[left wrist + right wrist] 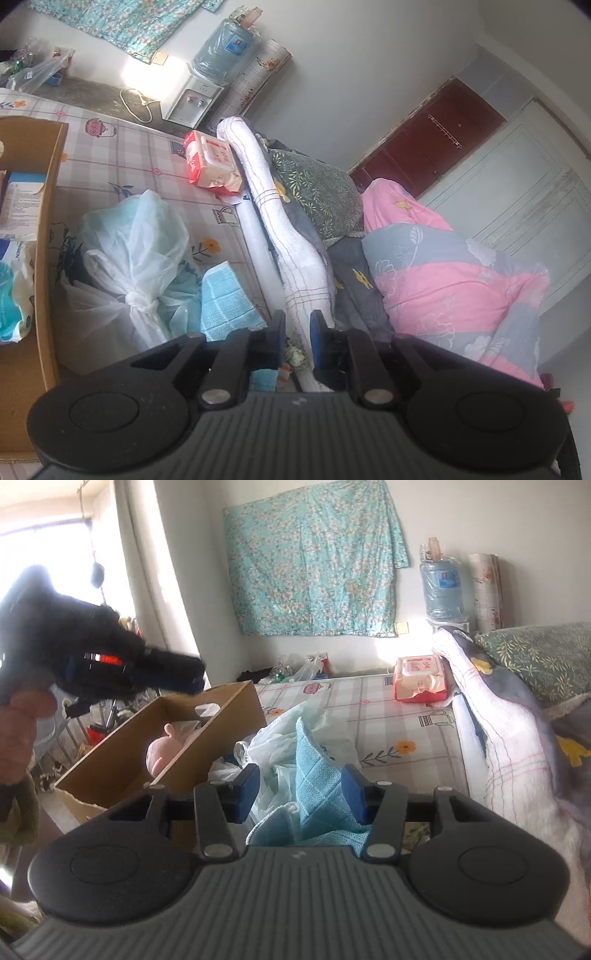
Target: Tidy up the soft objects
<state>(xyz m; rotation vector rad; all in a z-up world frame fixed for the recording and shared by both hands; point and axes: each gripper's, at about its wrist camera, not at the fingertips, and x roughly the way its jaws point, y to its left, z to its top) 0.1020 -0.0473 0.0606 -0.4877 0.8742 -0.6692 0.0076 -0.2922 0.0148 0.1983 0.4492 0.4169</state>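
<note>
The blue cloth (325,794) is seen standing between the half-open right gripper (303,792) fingers, its long axis toward twelve o'clock, unclamped; the left gripper (298,334), nearly closed, is seen empty.

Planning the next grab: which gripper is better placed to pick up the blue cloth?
Right. The right gripper already has the blue cloth between its open fingers; the left gripper points past it at the white towel.

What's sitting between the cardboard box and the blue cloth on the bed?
A heap of knotted translucent plastic bags fills the stretch between cardboard box and blue cloth; left wrist view.
</note>
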